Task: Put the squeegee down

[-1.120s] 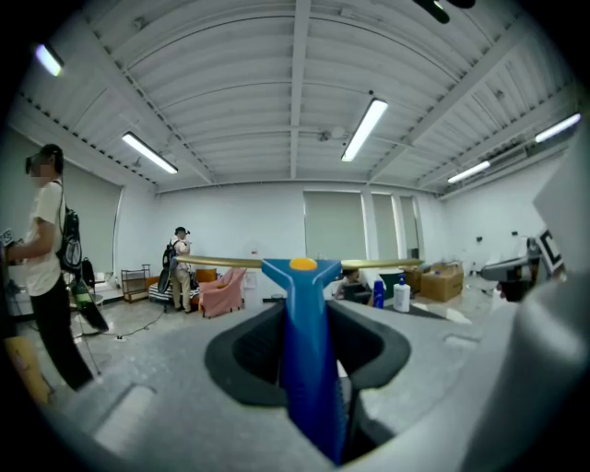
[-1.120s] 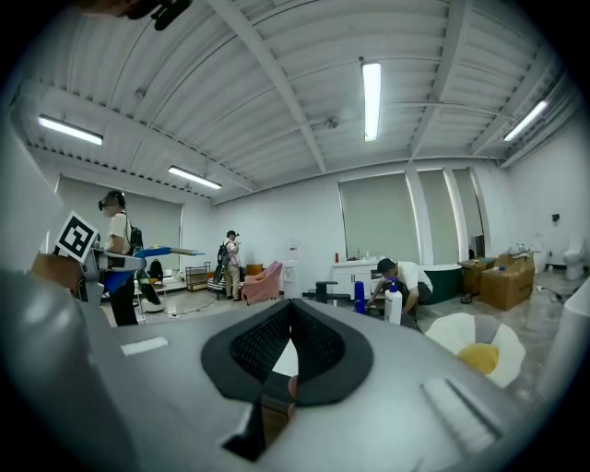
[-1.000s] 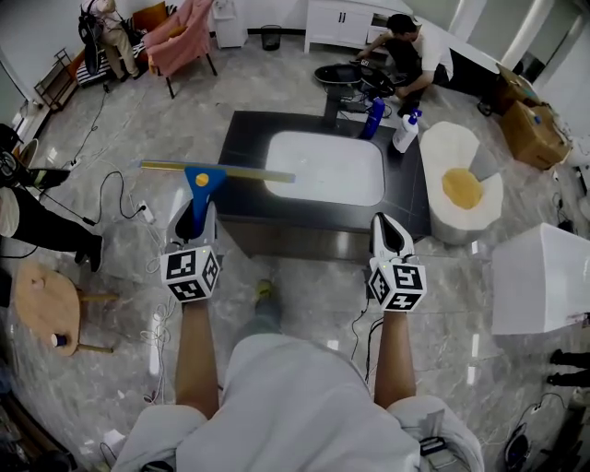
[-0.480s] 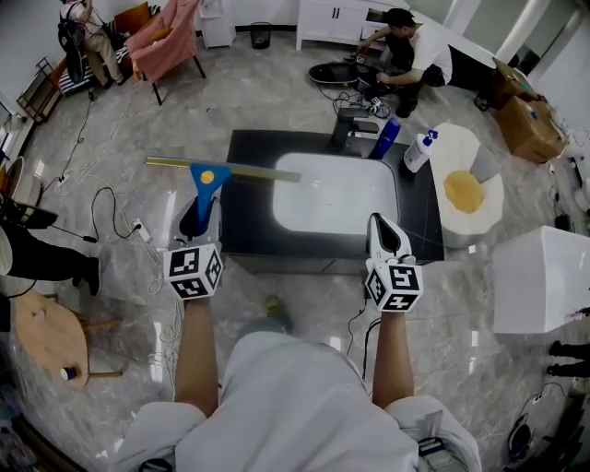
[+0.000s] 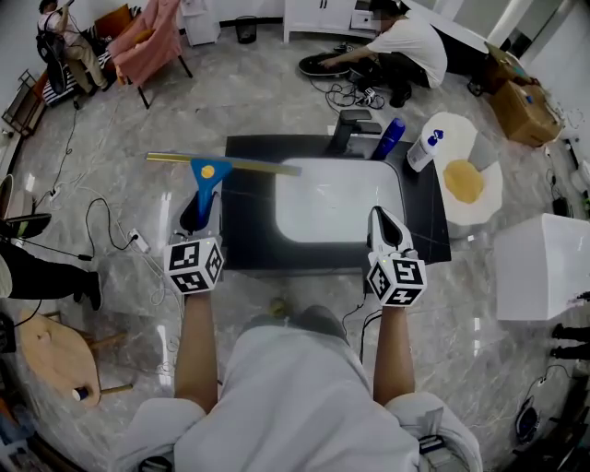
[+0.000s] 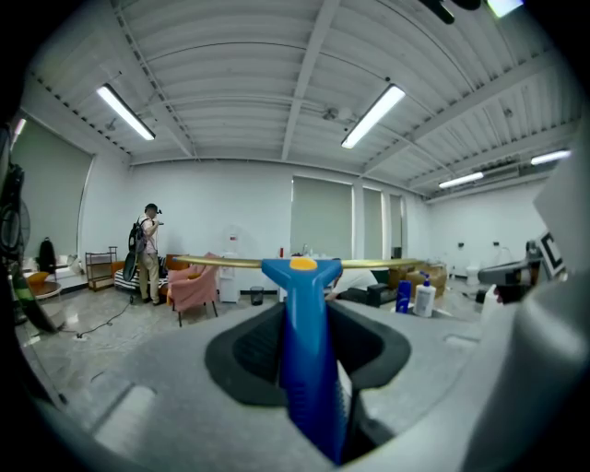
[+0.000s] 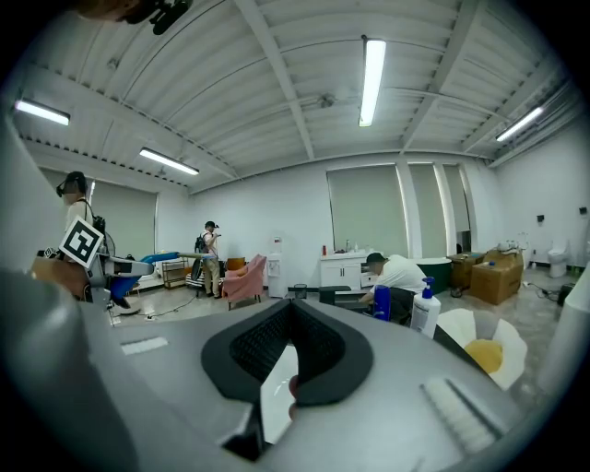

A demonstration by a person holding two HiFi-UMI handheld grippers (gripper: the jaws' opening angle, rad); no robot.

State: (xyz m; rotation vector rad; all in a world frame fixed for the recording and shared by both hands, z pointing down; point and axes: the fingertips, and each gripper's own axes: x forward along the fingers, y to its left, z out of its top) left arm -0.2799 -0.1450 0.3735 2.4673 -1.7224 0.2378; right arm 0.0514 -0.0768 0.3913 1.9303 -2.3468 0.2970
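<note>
Looking down in the head view, I see a glossy grey marble-look floor (image 5: 277,101) with a black counter (image 5: 241,235) and its white basin (image 5: 339,198) at centre frame. A pink armchair (image 5: 147,41) sits upper left, a white cabinet (image 5: 318,14) along the top edge, a wooden stool (image 5: 53,355) lower left, and a daisy-shaped rug (image 5: 487,210) right of the counter. The right gripper view gives me white walls (image 7: 295,221), a ribbed ceiling (image 7: 277,101) with strip lights (image 7: 372,78), and tall shaded windows (image 7: 364,212).
</note>
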